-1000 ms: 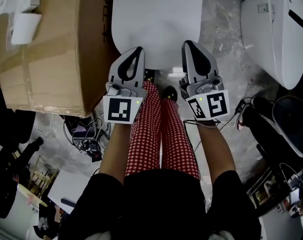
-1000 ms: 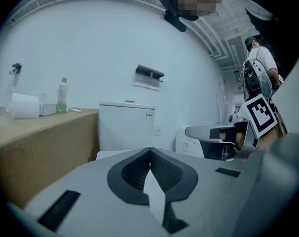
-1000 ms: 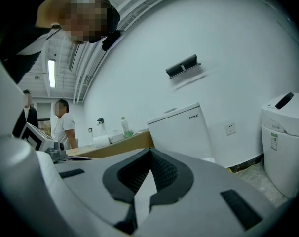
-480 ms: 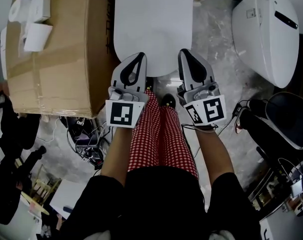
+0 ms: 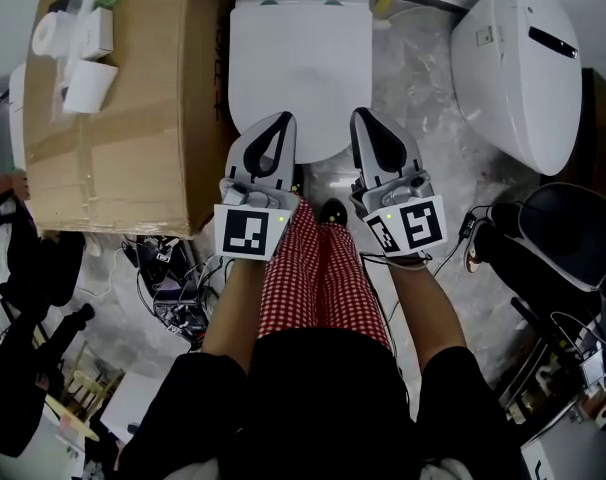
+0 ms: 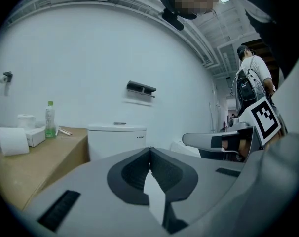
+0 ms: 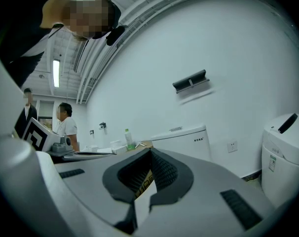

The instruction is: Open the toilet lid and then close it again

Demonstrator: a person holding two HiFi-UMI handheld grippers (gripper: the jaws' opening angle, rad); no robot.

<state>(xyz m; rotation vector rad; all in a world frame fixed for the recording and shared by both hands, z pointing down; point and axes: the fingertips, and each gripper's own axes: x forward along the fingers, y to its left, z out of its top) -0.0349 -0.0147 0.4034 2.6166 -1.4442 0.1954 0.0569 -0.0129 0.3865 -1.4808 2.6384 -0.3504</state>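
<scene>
The white toilet (image 5: 299, 78) stands at the top middle of the head view with its lid down. My left gripper (image 5: 280, 118) and right gripper (image 5: 360, 115) hang side by side over the lid's front edge, both shut and holding nothing. They point level towards the wall. In the left gripper view the jaw tips (image 6: 150, 149) meet, with the tank (image 6: 117, 139) behind them. Likewise the right gripper's tips (image 7: 150, 151) are together, and the tank (image 7: 184, 139) shows beyond. The lid itself is hidden in both gripper views.
A big cardboard box (image 5: 123, 98) stands left of the toilet, with paper rolls (image 5: 68, 38) and a bottle (image 6: 50, 118) on top. A second toilet (image 5: 528, 68) lies at the right. Cables (image 5: 168, 273) and a dark chair (image 5: 573, 238) sit on the floor nearby.
Both grippers have risen together, away from the lid's front edge. The lid stays down. More of the toilet and its tank has come into the head view.
</scene>
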